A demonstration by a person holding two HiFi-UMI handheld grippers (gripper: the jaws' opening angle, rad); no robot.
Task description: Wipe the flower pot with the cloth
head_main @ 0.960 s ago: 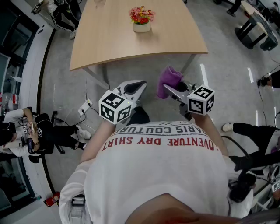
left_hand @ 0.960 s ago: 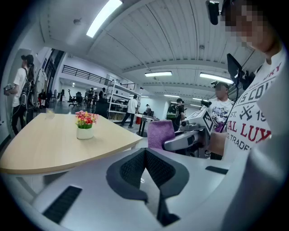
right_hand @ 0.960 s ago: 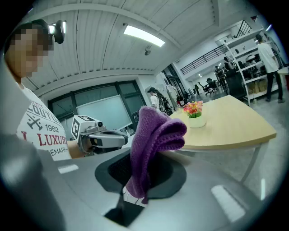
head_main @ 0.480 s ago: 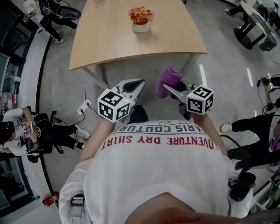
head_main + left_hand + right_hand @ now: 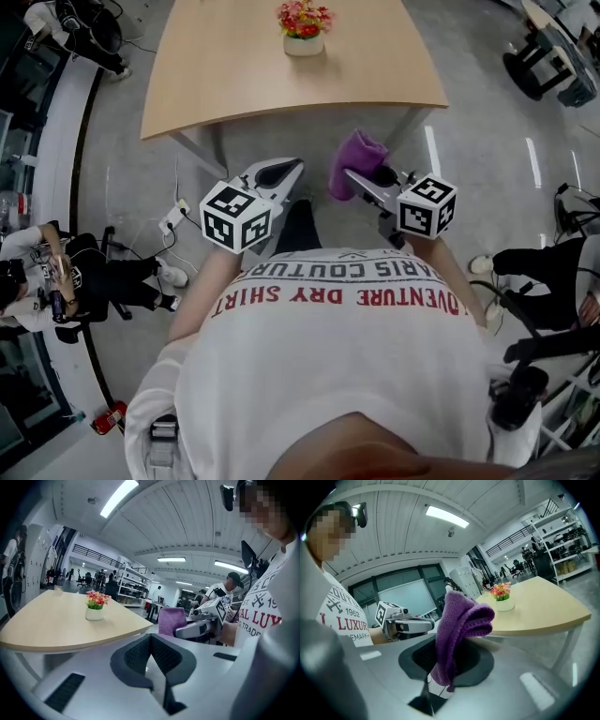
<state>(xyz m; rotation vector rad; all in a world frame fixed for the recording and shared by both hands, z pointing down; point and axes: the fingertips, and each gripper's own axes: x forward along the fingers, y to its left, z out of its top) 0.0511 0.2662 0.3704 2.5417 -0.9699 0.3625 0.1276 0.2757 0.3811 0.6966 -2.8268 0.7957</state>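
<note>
A white flower pot with red and yellow flowers stands near the middle of the wooden table, also visible as the pot in the left gripper view and the pot in the right gripper view. My right gripper is shut on a purple cloth, which bunches up over its jaws; the cloth fills the right gripper view. My left gripper is shut with nothing in it. Both grippers hang in front of the table's near edge, well short of the pot.
The table's metal legs stand just ahead of the grippers. A power strip with cables lies on the grey floor at the left. A seated person is at the far left, another person's shoes at the right.
The whole view has shifted slightly: the table and pot sit higher in the picture, and both grippers have moved a little up the picture with the cloth still gripped.
</note>
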